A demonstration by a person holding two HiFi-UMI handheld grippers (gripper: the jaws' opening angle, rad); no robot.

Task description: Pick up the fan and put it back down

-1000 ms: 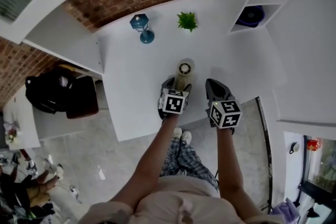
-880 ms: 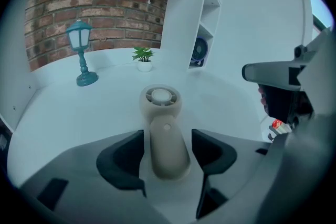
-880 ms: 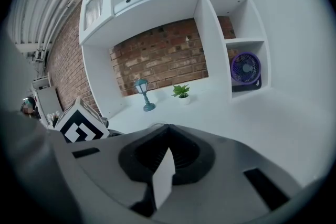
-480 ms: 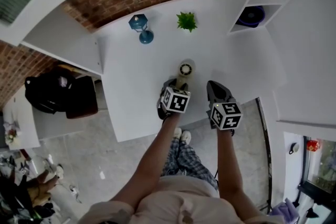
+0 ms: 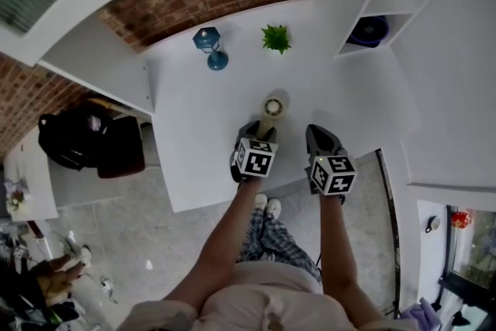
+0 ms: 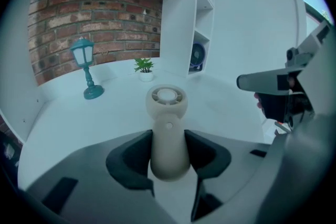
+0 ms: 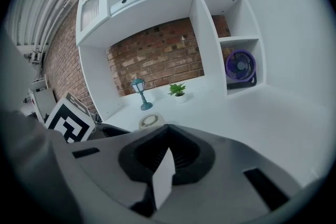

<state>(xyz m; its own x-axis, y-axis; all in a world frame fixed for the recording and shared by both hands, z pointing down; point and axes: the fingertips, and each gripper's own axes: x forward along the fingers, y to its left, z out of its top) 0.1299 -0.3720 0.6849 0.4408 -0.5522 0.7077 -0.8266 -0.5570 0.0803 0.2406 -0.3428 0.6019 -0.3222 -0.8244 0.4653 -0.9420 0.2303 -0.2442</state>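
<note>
1. Low in the left gripper view, the left hand-held gripper (image 6: 169, 139) is clamped on the handle of the cream plastic hand fan with a round grille head (image 6: 166, 99). It grips below the head, likely for balance.
2. Whether the fan's foot is off the white counter (image 5: 201, 136) is unclear.
3. In the head view's lower right, the right hand-held gripper (image 7: 167, 131) is closed and empty, parked aside.
4. Farthest up stand a teal lantern lamp (image 6: 86, 68), a small green potted plant (image 6: 143, 66) and a purple desk fan (image 7: 240, 67), well clear of a lift.

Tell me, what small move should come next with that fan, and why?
Probably raise the left gripper gently: its jaws grip the beige fan by the handle, and it seems to sit on the white table, not yet lifted.
</note>
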